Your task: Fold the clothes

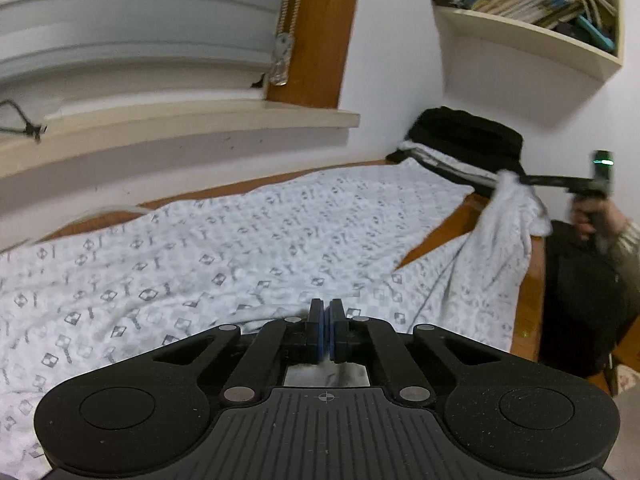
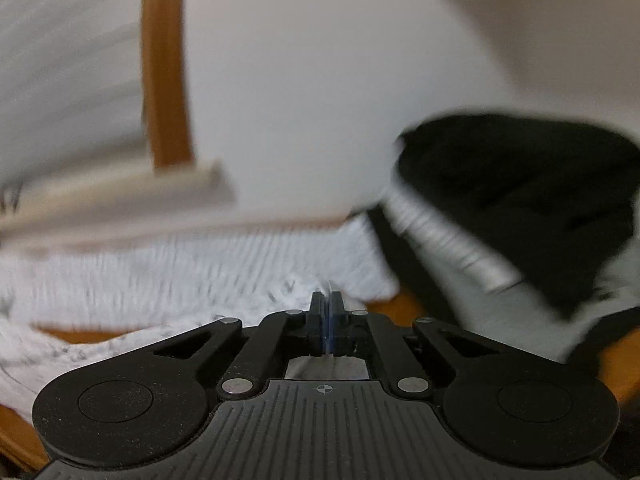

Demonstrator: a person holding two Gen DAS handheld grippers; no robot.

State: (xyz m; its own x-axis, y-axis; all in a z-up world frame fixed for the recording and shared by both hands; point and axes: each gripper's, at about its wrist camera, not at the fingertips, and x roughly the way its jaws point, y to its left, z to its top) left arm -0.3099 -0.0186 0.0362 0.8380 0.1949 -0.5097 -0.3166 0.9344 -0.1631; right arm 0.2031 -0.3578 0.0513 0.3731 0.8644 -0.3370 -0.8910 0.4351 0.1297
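Note:
A white garment with a grey check-and-key print [image 1: 248, 240] lies spread over a wooden table [image 1: 532, 300]. My left gripper [image 1: 326, 312] is shut on its near edge, the cloth pinched between the blue pads. At the right of the left wrist view, my right gripper [image 1: 516, 178] holds up another part of the garment, which hangs below it in a bunch [image 1: 508, 216]. In the blurred right wrist view, that right gripper [image 2: 328, 300] is shut on white cloth [image 2: 192, 276].
A pile of black and white clothes [image 1: 468, 140] sits at the table's far right corner against the wall, also visible as a dark pile [image 2: 520, 200]. A window sill [image 1: 180, 128] runs along the wall behind. A bookshelf [image 1: 532, 12] hangs upper right. A person's hand [image 1: 592, 216] grips the right tool.

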